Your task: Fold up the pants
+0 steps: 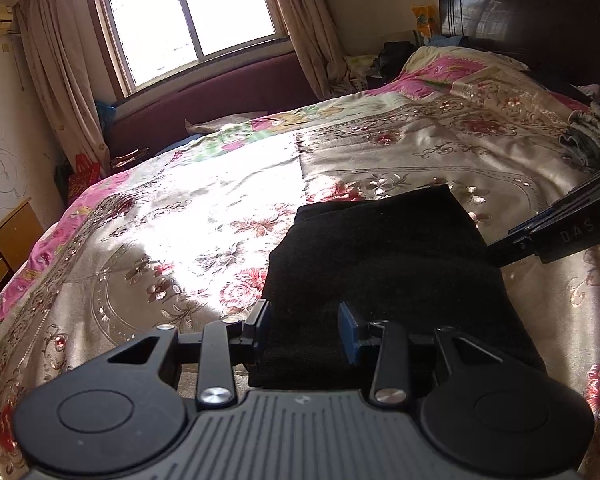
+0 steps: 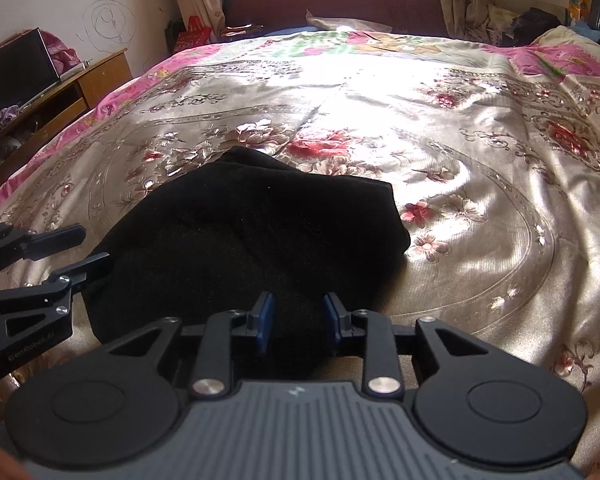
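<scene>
The folded pants are laid on the bed; a gripper is held at each side: the left gripper, the right gripper.

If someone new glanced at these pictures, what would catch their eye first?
Probably the black pants, folded into a compact stack on the shiny floral bedspread just ahead of both cameras. Next, the bright sunlit patch across the bed's middle, below the window. The left claw and right claw frame the pants' near edge.
</scene>
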Available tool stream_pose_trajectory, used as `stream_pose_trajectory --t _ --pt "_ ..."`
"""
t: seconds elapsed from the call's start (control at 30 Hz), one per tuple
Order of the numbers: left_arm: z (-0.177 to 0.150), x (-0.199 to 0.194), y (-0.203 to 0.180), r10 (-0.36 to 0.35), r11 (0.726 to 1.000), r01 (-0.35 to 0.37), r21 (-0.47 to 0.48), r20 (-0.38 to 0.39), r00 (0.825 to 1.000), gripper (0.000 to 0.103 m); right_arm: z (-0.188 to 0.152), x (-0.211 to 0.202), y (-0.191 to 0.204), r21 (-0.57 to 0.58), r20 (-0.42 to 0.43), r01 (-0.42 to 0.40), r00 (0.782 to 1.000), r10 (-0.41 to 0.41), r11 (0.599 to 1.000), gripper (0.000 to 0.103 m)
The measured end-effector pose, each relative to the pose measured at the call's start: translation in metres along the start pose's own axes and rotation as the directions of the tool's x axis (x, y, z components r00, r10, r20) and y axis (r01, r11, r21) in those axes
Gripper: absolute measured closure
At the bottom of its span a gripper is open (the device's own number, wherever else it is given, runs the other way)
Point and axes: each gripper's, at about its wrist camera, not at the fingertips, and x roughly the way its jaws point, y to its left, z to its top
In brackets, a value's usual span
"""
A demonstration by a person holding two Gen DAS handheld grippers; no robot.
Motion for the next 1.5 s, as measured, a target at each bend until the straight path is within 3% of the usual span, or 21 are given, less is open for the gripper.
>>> stream_pose_trajectory --t 0.3,0.6,0.97,1.17,1.33,1.5 --pt "-0.01 -0.021 -0.028 -0.03 0.999 0.03 -0.017 0.007 1.0 0.049 -0.024 -0.016 0.008 0.036 -0.006 -0.003 1.0 0.003 0.999 0.069" --pt "-0.022 -0.032 -0.034 0.003 0.997 -0.005 -0.08 -0.02 1.0 0.037 -0.041 -0.024 0.017 0.043 -0.015 -0.003 1.0 0.004 0.999 0.067" --pt "-0.03 -0.041 -0.042 0.021 0.992 -0.023 -0.12 -0.023 1.0 0.013 -0.058 -0.03 0.025 0.037 -0.027 -0.001 1.0 0.002 0.999 0.063" --pt "-0.034 -0.046 -0.055 0.051 0.995 -0.052 -0.079 -0.017 0.999 0.007 -0.066 -0.033 0.024 0.053 -0.033 -0.001 0.999 0.003 0.999 0.063" --pt "-0.036 -0.05 -0.059 0.062 0.995 -0.063 -0.08 -0.008 0.998 0.0 -0.072 -0.036 0.022 0.061 -0.033 0.007 0.999 -0.005 0.998 0.063" --pt "-0.042 -0.052 -0.058 0.045 0.993 -0.046 -0.11 -0.013 0.999 0.0 -0.078 -0.039 0.02 0.07 -0.033 0.01 0.999 -0.008 0.997 0.062"
